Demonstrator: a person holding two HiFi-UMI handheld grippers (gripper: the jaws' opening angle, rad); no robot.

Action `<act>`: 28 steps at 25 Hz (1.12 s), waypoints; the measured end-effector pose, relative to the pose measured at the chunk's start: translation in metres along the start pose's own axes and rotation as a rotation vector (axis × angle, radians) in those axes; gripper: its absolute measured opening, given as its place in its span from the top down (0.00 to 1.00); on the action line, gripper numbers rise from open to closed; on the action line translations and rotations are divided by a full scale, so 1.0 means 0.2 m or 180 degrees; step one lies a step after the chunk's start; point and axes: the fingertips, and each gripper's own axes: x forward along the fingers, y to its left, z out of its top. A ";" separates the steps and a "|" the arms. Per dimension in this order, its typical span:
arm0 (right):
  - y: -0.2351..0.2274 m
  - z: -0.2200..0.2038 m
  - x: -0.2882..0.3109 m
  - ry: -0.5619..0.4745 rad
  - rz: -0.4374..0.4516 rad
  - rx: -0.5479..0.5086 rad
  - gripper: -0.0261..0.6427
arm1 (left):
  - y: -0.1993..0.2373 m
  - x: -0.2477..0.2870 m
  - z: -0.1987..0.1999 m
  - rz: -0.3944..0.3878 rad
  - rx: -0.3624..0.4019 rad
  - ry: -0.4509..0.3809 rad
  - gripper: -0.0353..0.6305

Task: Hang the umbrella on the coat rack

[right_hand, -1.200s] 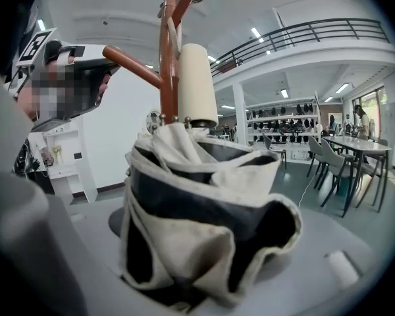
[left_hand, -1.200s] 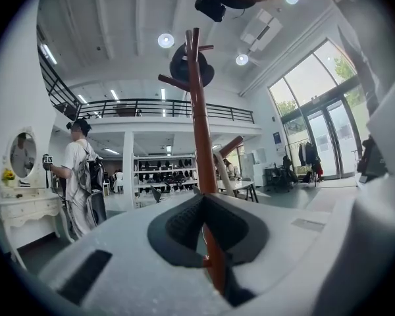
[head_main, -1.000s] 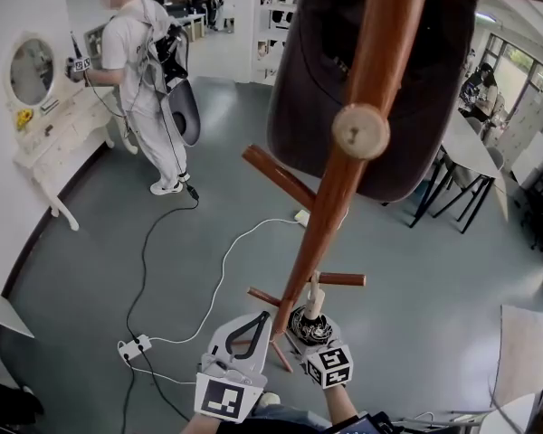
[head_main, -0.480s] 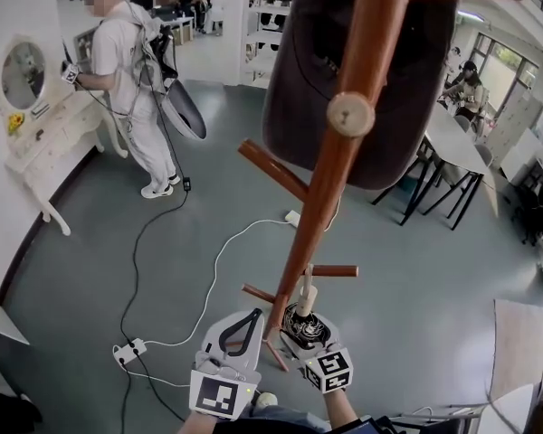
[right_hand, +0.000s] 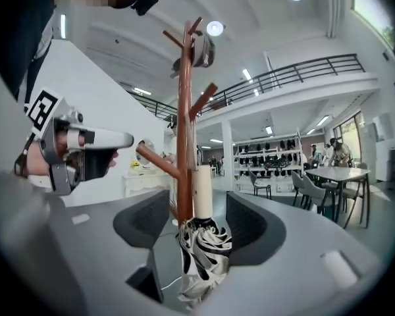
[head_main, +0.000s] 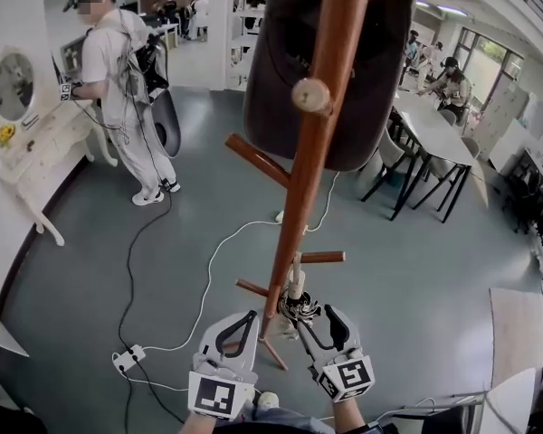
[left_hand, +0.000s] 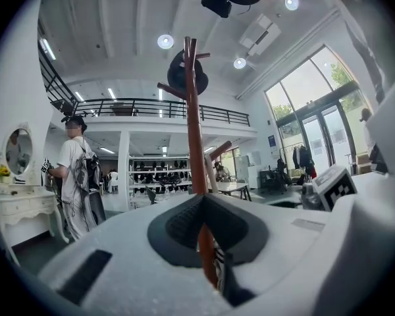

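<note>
The wooden coat rack (head_main: 299, 206) rises from the floor just ahead of me, and a dark hat (head_main: 330, 80) hangs on its top. A folded black-and-white umbrella (head_main: 295, 304) with a cream handle stands upright against the pole under a low peg (head_main: 324, 257). How it is attached does not show. My right gripper (head_main: 319, 320) has the umbrella (right_hand: 201, 249) between its jaws. They are closing, with a gap on each side of it (right_hand: 196, 206). My left gripper (head_main: 247, 320) is shut and empty left of the pole (left_hand: 195, 143), level with the right one.
A white cable and a power strip (head_main: 129, 360) lie on the grey floor to the left. A person in white (head_main: 118, 80) stands at a white dressing table (head_main: 36, 156) at the back left. Tables and chairs (head_main: 416, 143) stand at the right.
My right gripper has risen and drawn back from the umbrella, so its spread fingers now show. The umbrella has stayed by the pole. The left gripper has kept its place.
</note>
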 end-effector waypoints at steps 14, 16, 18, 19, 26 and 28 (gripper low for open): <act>0.01 0.35 -0.31 -0.0547 -0.0669 -0.0340 0.91 | -0.07 -0.13 0.03 -0.0052 0.0168 -0.0054 0.94; 0.02 0.36 -0.33 -0.0571 -0.0711 -0.0322 0.93 | -0.08 -0.14 0.06 -0.0063 0.0181 -0.0104 0.94; 0.05 0.38 -0.35 -0.0596 -0.0722 -0.0310 0.94 | -0.09 -0.17 0.09 -0.0071 0.0176 -0.0120 0.94; 0.06 0.39 -0.36 -0.0610 -0.0721 -0.0314 0.95 | -0.09 -0.18 0.09 -0.0074 0.0174 -0.0123 0.94; 0.07 0.37 -0.38 -0.0598 -0.0755 -0.0308 0.95 | -0.11 -0.21 0.11 -0.0058 0.0151 -0.0138 0.94; 0.07 0.37 -0.39 -0.0597 -0.0760 -0.0296 0.95 | -0.10 -0.22 0.12 -0.0045 0.0159 -0.0149 0.94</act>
